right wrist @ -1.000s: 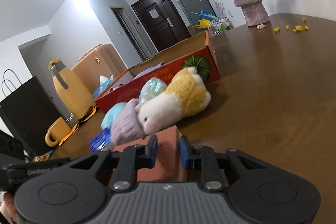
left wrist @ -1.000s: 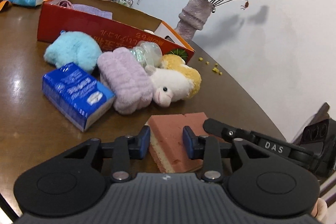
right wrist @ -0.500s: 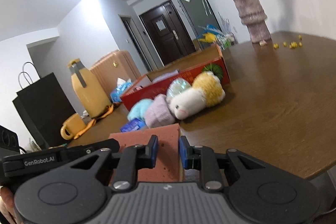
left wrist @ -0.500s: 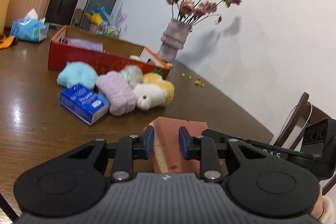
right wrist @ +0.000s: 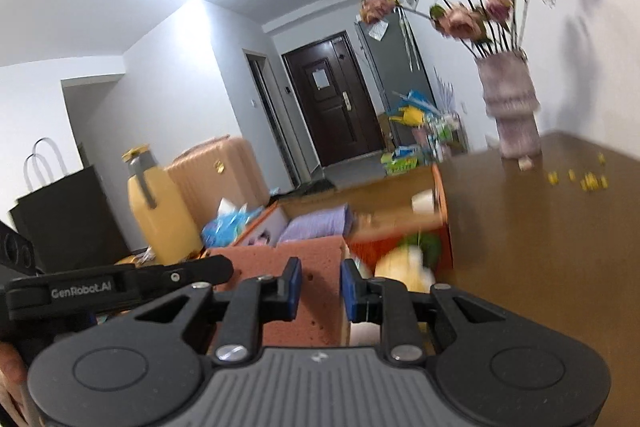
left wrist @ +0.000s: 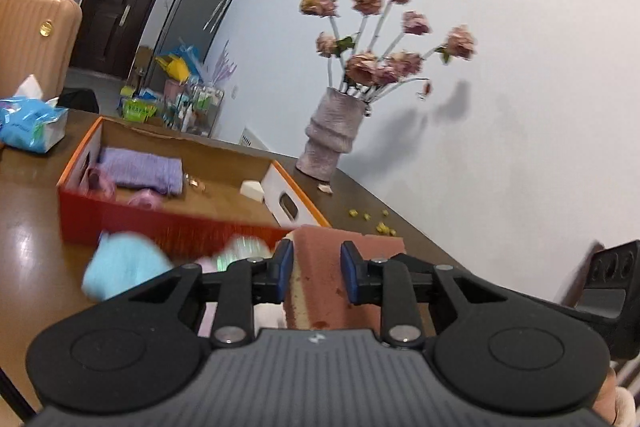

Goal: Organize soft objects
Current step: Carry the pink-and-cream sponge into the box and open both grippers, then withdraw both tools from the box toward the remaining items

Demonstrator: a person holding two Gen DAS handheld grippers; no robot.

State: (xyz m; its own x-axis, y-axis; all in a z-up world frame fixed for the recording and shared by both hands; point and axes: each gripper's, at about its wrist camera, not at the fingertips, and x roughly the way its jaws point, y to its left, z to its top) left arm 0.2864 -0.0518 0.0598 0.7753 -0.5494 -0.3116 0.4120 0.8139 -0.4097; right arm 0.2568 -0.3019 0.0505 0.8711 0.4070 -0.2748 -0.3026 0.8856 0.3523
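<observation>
Both grippers hold one pink-topped, yellow-bottomed sponge [left wrist: 320, 279] in the air in front of the red cardboard box [left wrist: 180, 227]. My left gripper [left wrist: 316, 273] is shut on one end of the sponge. My right gripper [right wrist: 318, 287] is shut on the other end of the sponge [right wrist: 318, 267]. In the box lie a purple towel [left wrist: 144, 173], pink soft items [left wrist: 142, 197] and a white piece [left wrist: 252, 189]. Below, on the table, a blue fluffy ball [left wrist: 124, 267] and a yellow-white plush [right wrist: 404, 267] lie against the box, partly hidden.
A vase of dried roses [left wrist: 332, 139] stands at the back right of the brown table [left wrist: 28, 227], with yellow crumbs [left wrist: 376, 223] near it. A blue tissue pack [left wrist: 28, 125] sits far left. A yellow jug [right wrist: 160, 211] and a black bag [right wrist: 60, 223] are at left.
Both grippers have lifted the sponge off the table and carried it up and toward the red box. The box interior now shows; the soft toys have dropped low in view.
</observation>
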